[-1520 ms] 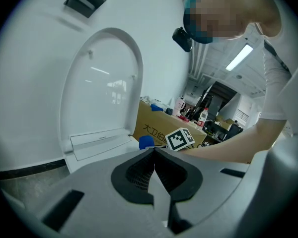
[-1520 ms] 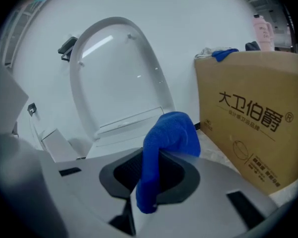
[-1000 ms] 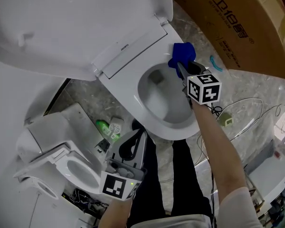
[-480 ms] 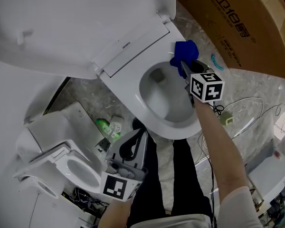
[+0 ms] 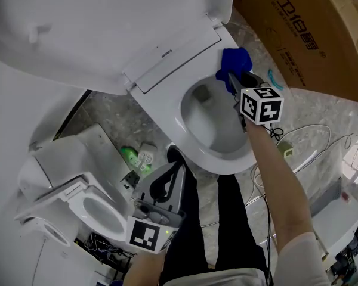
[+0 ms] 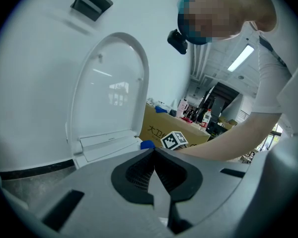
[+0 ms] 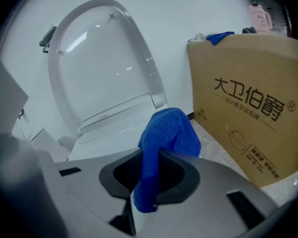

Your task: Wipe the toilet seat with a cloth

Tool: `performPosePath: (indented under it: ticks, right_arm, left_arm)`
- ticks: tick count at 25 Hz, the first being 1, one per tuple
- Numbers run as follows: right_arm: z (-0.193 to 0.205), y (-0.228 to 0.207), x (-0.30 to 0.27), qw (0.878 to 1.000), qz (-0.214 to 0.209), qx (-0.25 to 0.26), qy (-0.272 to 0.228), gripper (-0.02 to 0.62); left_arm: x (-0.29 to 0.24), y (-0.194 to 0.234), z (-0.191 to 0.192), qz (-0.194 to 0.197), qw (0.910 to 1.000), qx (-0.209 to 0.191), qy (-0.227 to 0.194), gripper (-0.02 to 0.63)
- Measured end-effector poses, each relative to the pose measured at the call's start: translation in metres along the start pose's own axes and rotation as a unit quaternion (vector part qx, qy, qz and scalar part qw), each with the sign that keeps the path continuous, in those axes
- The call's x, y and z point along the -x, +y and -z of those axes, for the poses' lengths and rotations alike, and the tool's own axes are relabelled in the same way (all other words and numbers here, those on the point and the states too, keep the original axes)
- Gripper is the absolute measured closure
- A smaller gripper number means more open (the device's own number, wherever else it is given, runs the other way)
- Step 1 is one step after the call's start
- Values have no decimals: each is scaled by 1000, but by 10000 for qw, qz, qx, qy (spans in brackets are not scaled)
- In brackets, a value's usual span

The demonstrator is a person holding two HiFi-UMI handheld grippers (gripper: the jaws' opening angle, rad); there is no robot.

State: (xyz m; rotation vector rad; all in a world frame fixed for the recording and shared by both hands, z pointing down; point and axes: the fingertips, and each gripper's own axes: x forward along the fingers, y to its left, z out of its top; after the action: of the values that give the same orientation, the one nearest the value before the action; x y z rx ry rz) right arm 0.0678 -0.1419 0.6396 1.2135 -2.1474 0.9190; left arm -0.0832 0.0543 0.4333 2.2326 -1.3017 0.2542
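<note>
Two claws are seen in the head view. The right claw (image 5: 231, 81) is closed on a blue cloth (image 5: 235, 61). The cloth lies, as it seems, on the back right part of the toilet seat (image 5: 224, 159), near the hinge of the raised lid (image 5: 95, 28). The left claw (image 5: 166, 183) is held low, well apart from the bowl.

In the left gripper view, its jaws are seen together, and nothing is between them.

In the right gripper view, only a thin fold of the cloth is pinched, and most of it bulges out in front of the jaws. It is judged that the cloth could be pulled out by hard rubbing and dropped into the bowl. The seat could then be scratched by the bare claw tips.
</note>
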Motion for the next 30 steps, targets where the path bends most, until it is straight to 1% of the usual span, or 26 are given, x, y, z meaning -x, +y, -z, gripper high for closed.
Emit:
performPosePath:
  ticks: [4,7,11,17,30]
  right_arm:
    - [-4,10,-7,9999,-78,88,42,545]
    - [-5,17,-12,9998,-122,132,75,545]
    - [-7,27,-19,9996,-195,194,106,545]
    - [-8,43,-26,9986,-334,359,176,545]
    - [-4,80,-37,9964,-597,536,256,545]
  left_arm:
    - [5,6,-2,-43,10000,1,-72,597]
    - [10,9,0,-55,10000,49,5,597]
    - [14,17,-3,-128,9998,60,-124,597]
    - [20,19,0,-108,9999,103,14,597]
    - [32,29,0,-158,9998,125,-35,597]
